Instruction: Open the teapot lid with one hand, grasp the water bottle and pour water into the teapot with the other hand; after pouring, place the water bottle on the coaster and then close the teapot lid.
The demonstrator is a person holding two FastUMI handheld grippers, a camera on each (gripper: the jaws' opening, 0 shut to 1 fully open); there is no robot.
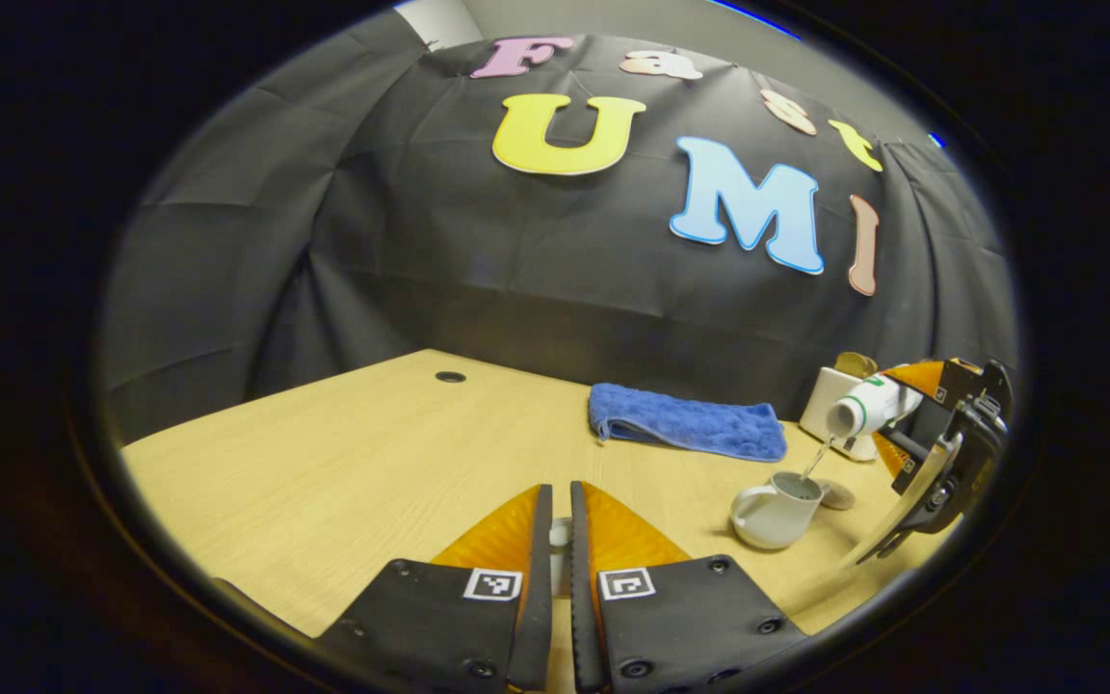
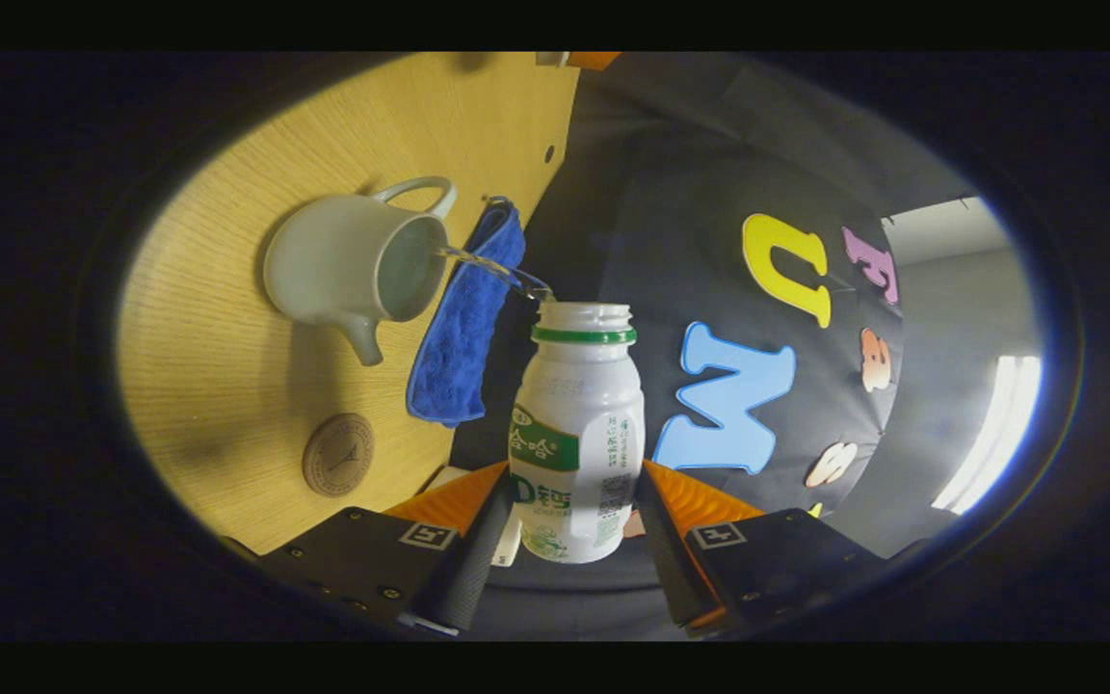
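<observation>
On the table (image 1: 343,453) the open teapot (image 2: 348,265) is being filled; the tipped water bottle (image 2: 576,434), clamped by the right gripper (image 2: 569,525), should be held steady; the lid (image 1: 560,540) is pinched in the left gripper (image 1: 560,525); the coaster (image 2: 337,454) lies nearby

On my feeds I log: a pale wood-grain worktop (image 1: 343,463); a plain off-white teapot (image 2: 343,265); a white water bottle (image 2: 576,434) with a green neck ring and green-and-white label; a deep blue, nubbly towel (image 1: 685,424); a brown round coaster (image 2: 337,454); a white box (image 1: 830,400).
</observation>
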